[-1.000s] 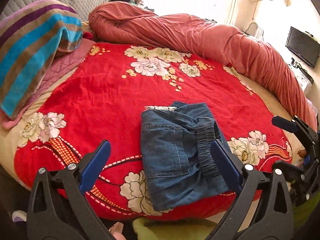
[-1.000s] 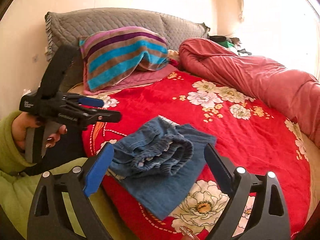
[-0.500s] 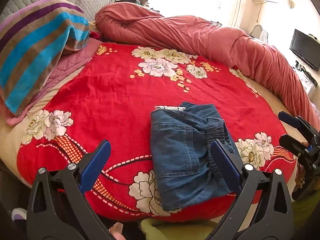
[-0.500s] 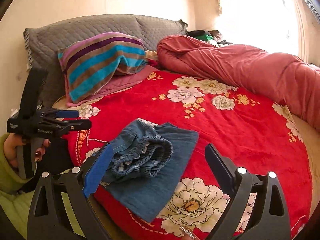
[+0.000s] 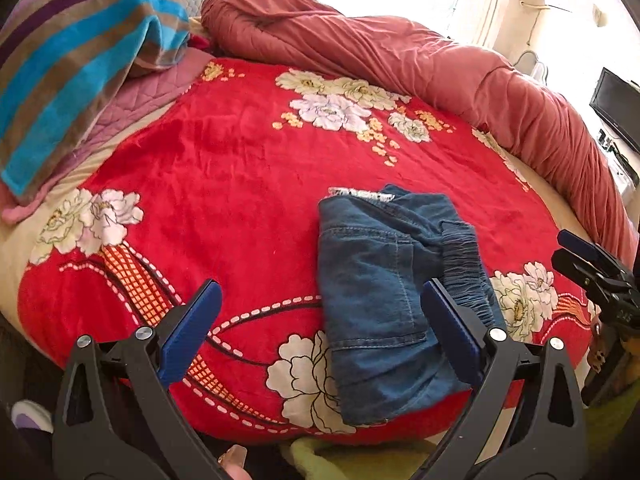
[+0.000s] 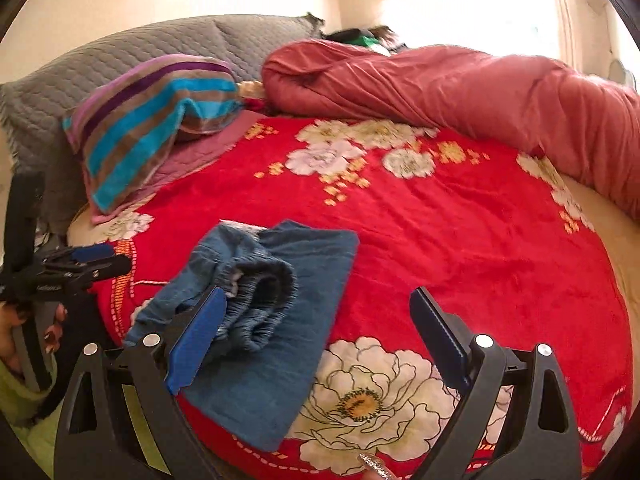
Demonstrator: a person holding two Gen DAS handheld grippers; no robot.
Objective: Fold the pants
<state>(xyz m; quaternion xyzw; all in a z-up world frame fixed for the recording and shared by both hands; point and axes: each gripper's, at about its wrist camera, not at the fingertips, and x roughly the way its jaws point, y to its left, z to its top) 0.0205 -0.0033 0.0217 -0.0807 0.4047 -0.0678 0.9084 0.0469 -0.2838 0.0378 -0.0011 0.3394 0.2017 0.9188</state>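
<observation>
The pants [image 5: 384, 300] lie folded into a compact blue denim bundle on the red blanket [image 5: 240, 184], close to the near edge of the bed. The elastic waistband [image 6: 260, 296] is bunched on top, toward the right side as the left camera sees it, and a stitched pocket faces up beside it. A bit of pale hem peeks out at the far edge of the bundle.

The left tongs [image 5: 320, 332] hang above the near edge of the bed with their blue pads well apart and nothing between them. One pad sits in front of the waistband in that view, but whether it touches the cloth I cannot tell. The right tongs [image 6: 318, 340] are spread wide too and hold nothing; their left pad overlaps the bundle in the right camera's view, the other hovers over a big white flower on the blanket. Each tool also shows at the rim of the other's picture, off to the side of the pants.

Farther back, a striped towel [image 6: 152, 128] is draped over a pink quilted pillow [image 5: 132, 104], with a grey headboard [image 6: 120, 60] behind. A rolled pinkish-red duvet [image 6: 460, 92] runs along the far side of the bed. A dark screen [image 5: 616, 108] stands at the right edge of the left view.
</observation>
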